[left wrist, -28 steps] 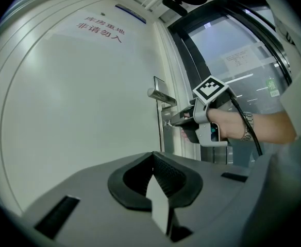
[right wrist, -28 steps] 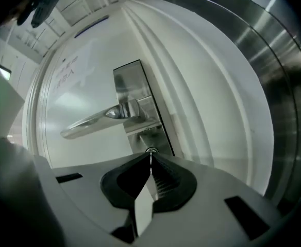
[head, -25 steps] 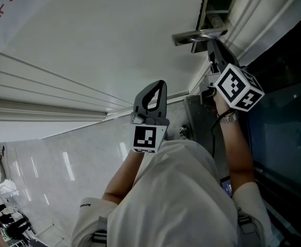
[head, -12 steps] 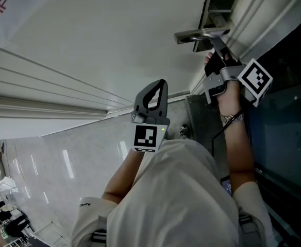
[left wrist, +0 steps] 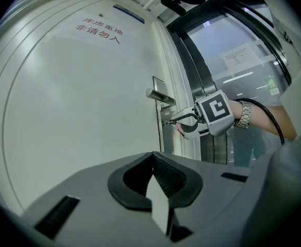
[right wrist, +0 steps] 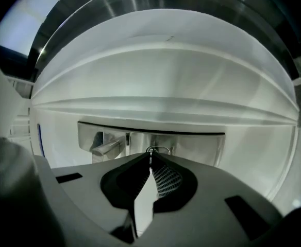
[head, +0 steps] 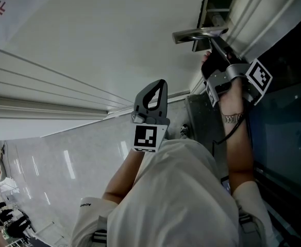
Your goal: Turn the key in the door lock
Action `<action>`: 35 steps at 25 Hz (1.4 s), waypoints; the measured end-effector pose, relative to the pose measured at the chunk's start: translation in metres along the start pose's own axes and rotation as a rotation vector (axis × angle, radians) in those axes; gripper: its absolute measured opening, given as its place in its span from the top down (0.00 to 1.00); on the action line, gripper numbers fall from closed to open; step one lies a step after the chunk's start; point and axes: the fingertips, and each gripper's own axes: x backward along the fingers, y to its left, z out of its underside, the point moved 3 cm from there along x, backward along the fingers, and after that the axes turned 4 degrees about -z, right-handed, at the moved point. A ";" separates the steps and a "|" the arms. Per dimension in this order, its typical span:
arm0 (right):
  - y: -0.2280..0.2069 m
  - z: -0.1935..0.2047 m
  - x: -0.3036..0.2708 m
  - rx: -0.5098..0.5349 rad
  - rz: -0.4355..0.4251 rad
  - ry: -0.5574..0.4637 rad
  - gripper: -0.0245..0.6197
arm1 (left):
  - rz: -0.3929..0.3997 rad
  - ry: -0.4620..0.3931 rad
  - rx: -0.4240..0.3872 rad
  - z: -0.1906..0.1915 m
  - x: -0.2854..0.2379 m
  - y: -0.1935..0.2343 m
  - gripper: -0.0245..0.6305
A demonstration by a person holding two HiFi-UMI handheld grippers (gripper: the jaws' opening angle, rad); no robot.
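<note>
Key (right wrist: 151, 152) sat in the lock on the steel lock plate (right wrist: 197, 145), just beside the door handle (right wrist: 106, 147) at the edge of the white door (head: 88, 45). I had the right gripper (right wrist: 150, 159) pinched on its head, jaws nearly together, with only the thin metal and its small ring showing past the tips. I kept that gripper pointing straight into the lock so its long axis ran along the key's shaft; I judged that a roll of the wrist would then twist the key cleanly and not pry it sideways. The left gripper (head: 160, 85) hung well apart from the lock, in front of the plain door panel, jaws pressed together on nothing. It had no job here, and parked there it stayed clear of the handle while its camera gave me a side look at the right gripper's tips meeting the keyhole. I could not tell whether the bolt had thrown
</note>
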 end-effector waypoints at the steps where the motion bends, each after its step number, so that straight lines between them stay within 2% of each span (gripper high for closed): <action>1: 0.001 0.000 0.000 0.035 0.001 0.001 0.94 | -0.001 0.000 0.000 0.000 0.000 0.000 0.95; 7: 0.006 0.002 0.004 0.224 0.012 0.042 0.92 | -0.007 0.005 0.001 0.002 0.000 0.001 0.95; 11: 0.012 0.008 0.007 0.431 0.010 0.095 0.77 | -0.002 0.007 0.004 0.003 -0.002 -0.002 0.95; 14: 0.014 0.016 0.010 0.638 0.055 0.136 0.71 | 0.002 0.003 0.010 0.002 -0.003 -0.004 0.95; 17: 0.017 0.022 0.012 0.918 0.116 0.175 0.69 | 0.005 0.000 0.014 0.001 -0.004 -0.005 0.95; 21: 0.012 0.026 0.014 1.163 0.192 0.239 0.69 | 0.007 -0.002 0.016 0.002 -0.005 -0.008 0.95; 31: 0.024 0.030 0.010 1.921 0.385 0.229 0.69 | -0.003 0.004 0.019 0.004 -0.001 -0.006 0.95; 33: 0.027 0.032 0.007 2.040 0.409 0.230 0.69 | -0.004 0.004 0.018 0.004 -0.001 -0.006 0.95; 35: 0.026 0.034 0.005 2.117 0.425 0.253 0.69 | -0.005 0.005 0.018 0.004 -0.001 -0.006 0.95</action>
